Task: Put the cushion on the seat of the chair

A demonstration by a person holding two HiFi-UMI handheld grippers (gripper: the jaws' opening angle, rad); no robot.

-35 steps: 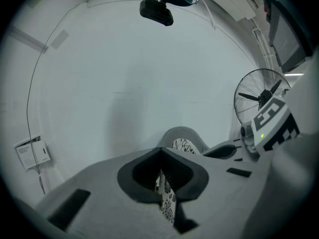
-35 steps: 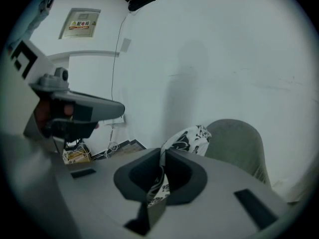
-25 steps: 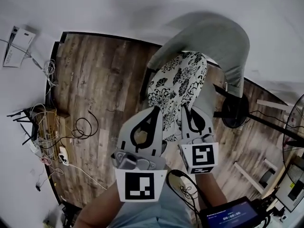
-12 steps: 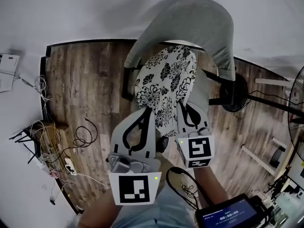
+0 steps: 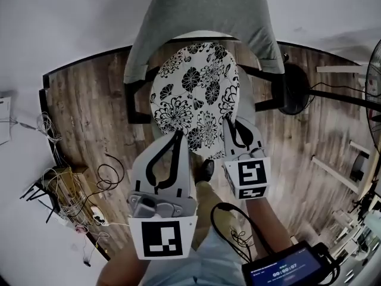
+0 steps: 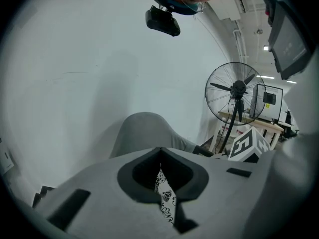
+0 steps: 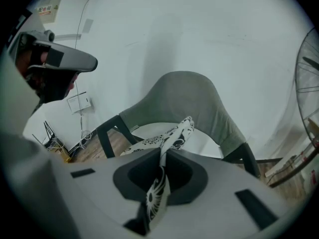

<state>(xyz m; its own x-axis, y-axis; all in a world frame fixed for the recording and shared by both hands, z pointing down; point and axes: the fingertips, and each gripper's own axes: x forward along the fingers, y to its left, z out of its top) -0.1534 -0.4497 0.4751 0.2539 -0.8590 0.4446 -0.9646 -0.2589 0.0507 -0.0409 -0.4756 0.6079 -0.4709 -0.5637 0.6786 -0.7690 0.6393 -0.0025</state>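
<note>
A round white cushion with a black flower print (image 5: 195,97) hangs over the pale seat of a grey upholstered chair (image 5: 202,11) with dark legs. My left gripper (image 5: 177,137) is shut on the cushion's near edge, whose printed cloth (image 6: 164,198) is pinched between the jaws. My right gripper (image 5: 233,123) is shut on the near right edge, and the cushion (image 7: 164,143) runs from its jaws toward the chair (image 7: 189,101). Whether the cushion touches the seat I cannot tell.
A dark wood floor (image 5: 89,106) meets a white wall behind the chair. A standing fan with a round base (image 5: 294,91) is right of the chair. Tangled cables and a power strip (image 5: 71,189) lie at the left. A small screen (image 5: 286,270) sits at bottom right.
Both grippers have carried the cushion forward and leftward, so it now sits squarely over the chair seat, with the chair back straight ahead. Both stayed shut on it.
</note>
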